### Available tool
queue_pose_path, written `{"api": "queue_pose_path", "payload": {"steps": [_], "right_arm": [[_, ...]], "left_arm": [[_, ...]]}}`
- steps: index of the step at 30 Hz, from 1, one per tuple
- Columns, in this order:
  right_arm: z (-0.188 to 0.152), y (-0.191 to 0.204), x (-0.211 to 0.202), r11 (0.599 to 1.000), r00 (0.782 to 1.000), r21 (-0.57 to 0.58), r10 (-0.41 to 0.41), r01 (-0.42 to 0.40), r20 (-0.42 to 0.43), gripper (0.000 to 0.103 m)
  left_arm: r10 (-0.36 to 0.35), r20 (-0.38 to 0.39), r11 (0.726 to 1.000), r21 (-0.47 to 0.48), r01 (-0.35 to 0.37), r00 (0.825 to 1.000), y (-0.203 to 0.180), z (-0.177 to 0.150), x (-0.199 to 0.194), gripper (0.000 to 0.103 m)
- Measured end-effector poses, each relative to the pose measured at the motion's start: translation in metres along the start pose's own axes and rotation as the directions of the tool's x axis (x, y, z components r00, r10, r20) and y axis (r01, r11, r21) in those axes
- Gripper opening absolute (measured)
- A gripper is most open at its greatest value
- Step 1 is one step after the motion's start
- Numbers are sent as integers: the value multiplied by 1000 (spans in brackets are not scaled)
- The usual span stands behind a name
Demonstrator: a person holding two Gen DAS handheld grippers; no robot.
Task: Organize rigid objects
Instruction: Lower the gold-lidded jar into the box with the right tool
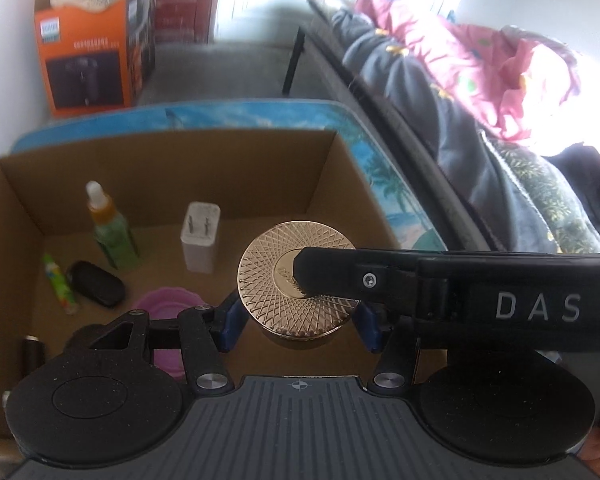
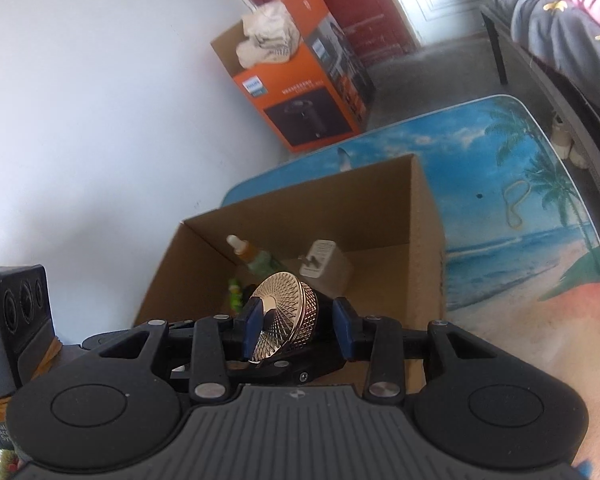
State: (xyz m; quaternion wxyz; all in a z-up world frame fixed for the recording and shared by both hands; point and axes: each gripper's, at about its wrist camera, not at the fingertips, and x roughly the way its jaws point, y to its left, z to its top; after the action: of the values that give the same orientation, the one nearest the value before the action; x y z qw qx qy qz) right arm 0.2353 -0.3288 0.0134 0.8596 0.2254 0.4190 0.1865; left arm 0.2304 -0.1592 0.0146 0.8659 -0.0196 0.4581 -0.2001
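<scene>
Low in the centre of the left wrist view, the left gripper (image 1: 300, 322) has its blue pads closed on the sides of the gold-lidded jar (image 1: 298, 276). The right gripper (image 2: 300, 328) clamps the same jar across lid face and underside, though its far pad's contact is hard to see. Two grips on one slick metal lid could fight each other — uneven release might twist the jar loose. It hangs above the cardboard box (image 1: 160, 156), so a drop could strike the purple bowl (image 1: 168, 304) just beyond, or topple the white charger (image 1: 200, 232) and spray bottle (image 1: 110, 228) standing farther back.
</scene>
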Motion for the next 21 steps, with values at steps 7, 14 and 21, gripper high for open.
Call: {"api": "queue_pose_path", "payload": {"steps": [7, 14, 21], "right_arm": [[15, -8, 18, 999, 999, -41, -32, 30, -38, 42], [21, 1, 26, 992, 997, -112, -67, 62, -43, 41], [26, -1, 25, 990, 997, -120, -73, 70, -26, 41]], "left_arm": [[-3, -43, 999, -36, 2, 999, 6, 8, 21, 56], [19, -86, 998, -57, -24, 996, 9, 15, 31, 56], [27, -95, 995, -94, -36, 995, 15, 16, 40, 56]]}}
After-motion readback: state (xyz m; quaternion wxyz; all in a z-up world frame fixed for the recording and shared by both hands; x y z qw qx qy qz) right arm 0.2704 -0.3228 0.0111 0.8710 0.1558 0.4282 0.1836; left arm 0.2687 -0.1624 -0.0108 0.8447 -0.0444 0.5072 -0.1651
